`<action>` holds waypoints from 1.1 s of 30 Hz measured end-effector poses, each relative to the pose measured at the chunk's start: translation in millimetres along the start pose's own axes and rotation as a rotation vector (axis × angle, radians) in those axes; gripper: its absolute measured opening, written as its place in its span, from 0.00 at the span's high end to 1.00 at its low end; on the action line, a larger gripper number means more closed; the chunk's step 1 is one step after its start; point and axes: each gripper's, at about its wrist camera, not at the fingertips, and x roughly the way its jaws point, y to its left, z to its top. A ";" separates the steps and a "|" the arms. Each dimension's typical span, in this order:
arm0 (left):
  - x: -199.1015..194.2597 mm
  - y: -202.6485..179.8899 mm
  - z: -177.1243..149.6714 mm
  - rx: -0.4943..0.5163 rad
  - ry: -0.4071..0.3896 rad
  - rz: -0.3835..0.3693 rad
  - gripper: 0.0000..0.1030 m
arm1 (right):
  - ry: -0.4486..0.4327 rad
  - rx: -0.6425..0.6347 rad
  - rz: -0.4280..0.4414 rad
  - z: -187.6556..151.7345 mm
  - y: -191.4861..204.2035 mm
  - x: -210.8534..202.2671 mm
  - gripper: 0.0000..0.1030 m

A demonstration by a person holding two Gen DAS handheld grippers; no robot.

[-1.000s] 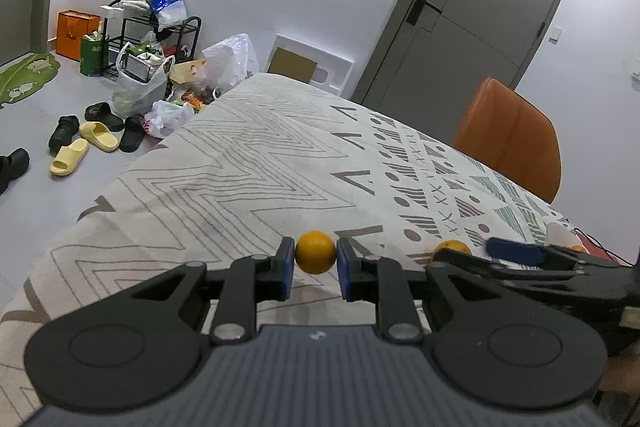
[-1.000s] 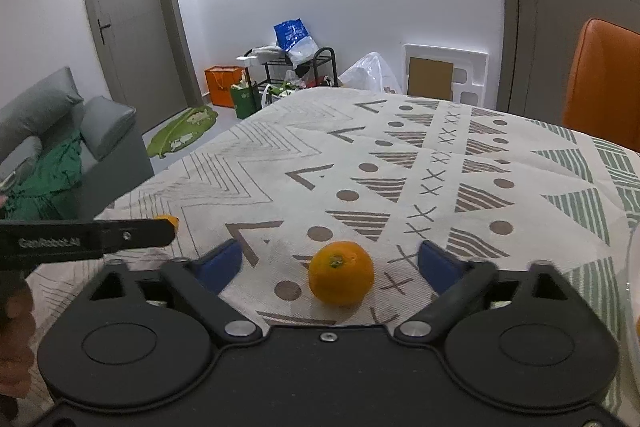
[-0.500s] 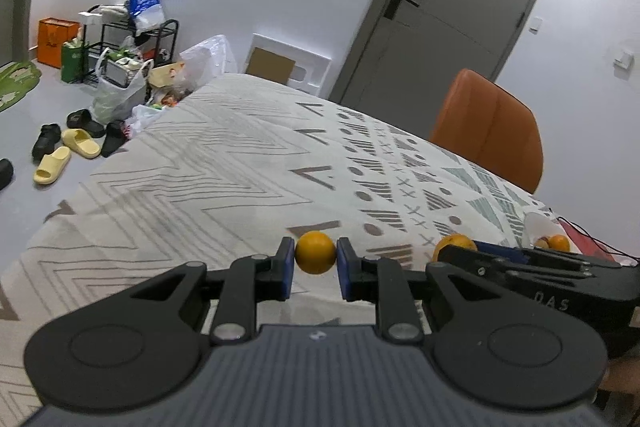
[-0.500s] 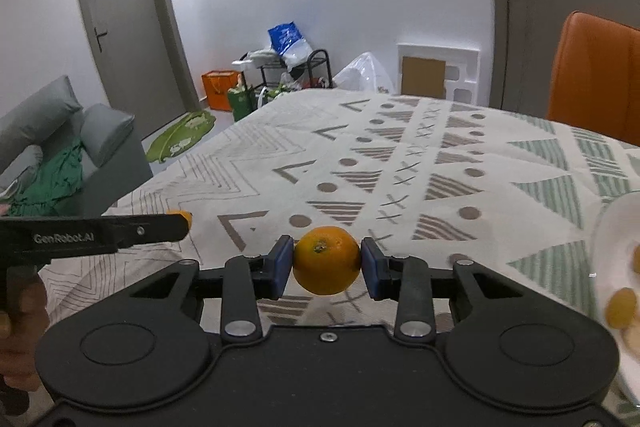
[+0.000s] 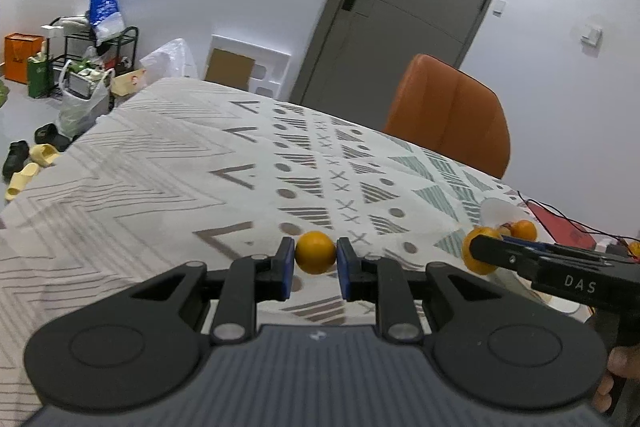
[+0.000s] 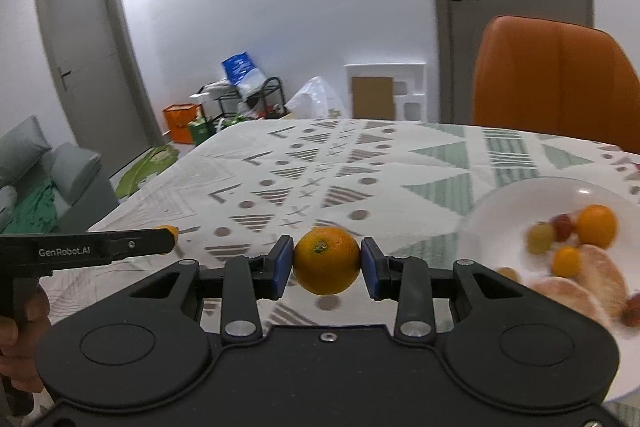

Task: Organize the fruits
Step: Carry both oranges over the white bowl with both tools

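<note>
left gripper (image 5: 316,263): clamped on small orange fruit (image 5: 315,252)
right gripper (image 6: 327,262): clamped on orange (image 6: 327,260)
white plate (image 6: 496,203): right of right jaws, fruit inside

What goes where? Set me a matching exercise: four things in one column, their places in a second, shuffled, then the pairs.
Things:
1. orange
2. small yellow fruit
3. plate
4. chair

Places:
A. beyond the table's far edge
B. between the left gripper's jaws
C. on the tablecloth, holding several fruits
D. between the right gripper's jaws

Pairs: 1-D, 2-B, 3-C, 4-A
</note>
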 end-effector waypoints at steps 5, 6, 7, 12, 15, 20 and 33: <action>8.0 -18.5 2.2 0.031 0.006 -0.034 0.80 | -0.015 0.032 -0.043 -3.8 -20.7 -12.5 0.66; 9.5 -21.9 2.7 0.036 0.006 -0.040 0.80 | -0.017 0.038 -0.052 -4.9 -24.4 -15.1 0.66; 10.6 -25.1 3.2 0.042 0.007 -0.045 0.80 | -0.019 0.042 -0.059 -6.7 -26.9 -17.2 0.66; 17.4 -40.1 2.8 0.062 0.015 -0.070 0.80 | -0.027 0.062 -0.092 -12.4 -42.0 -27.9 0.66; 21.2 -50.2 2.4 0.075 0.020 -0.087 0.80 | -0.031 0.072 -0.111 -15.5 -50.5 -33.9 0.66; 27.7 -67.4 0.8 0.103 0.033 -0.112 0.80 | -0.041 0.108 -0.143 -22.7 -68.1 -43.0 0.66; 38.0 -107.5 11.1 0.180 0.023 -0.159 0.80 | -0.109 0.199 -0.171 -32.2 -104.5 -63.4 0.42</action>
